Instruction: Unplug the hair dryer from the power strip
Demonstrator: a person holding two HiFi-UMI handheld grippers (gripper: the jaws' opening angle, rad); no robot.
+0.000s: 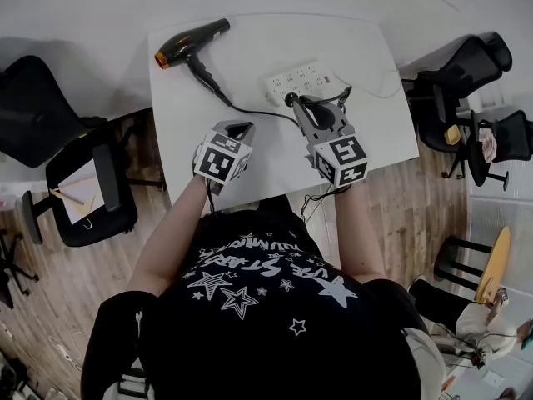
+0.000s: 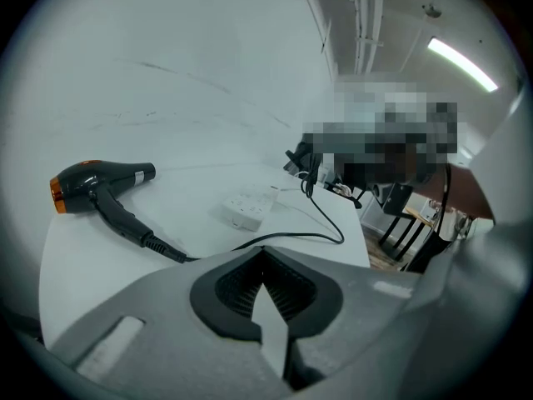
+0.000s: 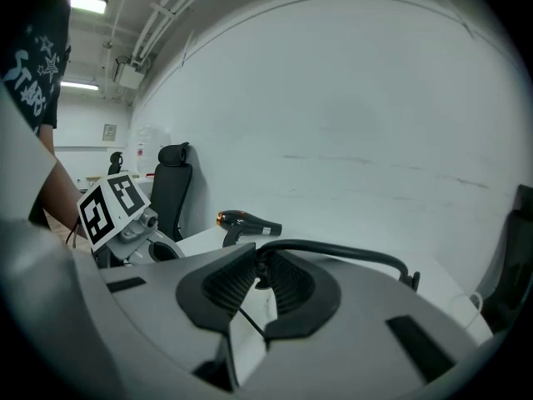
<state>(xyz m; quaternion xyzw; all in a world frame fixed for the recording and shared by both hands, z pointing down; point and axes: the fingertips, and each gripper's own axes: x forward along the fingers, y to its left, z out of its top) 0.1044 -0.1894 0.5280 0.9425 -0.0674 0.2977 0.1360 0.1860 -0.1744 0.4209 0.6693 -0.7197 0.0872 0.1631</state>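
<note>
A black hair dryer (image 1: 191, 42) with an orange end lies at the back left of the white table (image 1: 366, 48). Its black cord (image 1: 250, 109) runs forward to my right gripper (image 1: 295, 102), which is shut on the plug end just in front of the white power strip (image 1: 301, 82). In the right gripper view the cord (image 3: 350, 253) arcs out from between the closed pads (image 3: 291, 286). In the left gripper view the plug end hangs lifted above the table, apart from the power strip (image 2: 248, 209). My left gripper (image 1: 237, 129) sits shut and holds nothing, near the table's front.
Black office chairs stand left (image 1: 83, 182) and right (image 1: 466, 65) of the table on a wooden floor. The power strip's own white lead (image 1: 385, 92) trails off to the right. A white wall lies behind the table.
</note>
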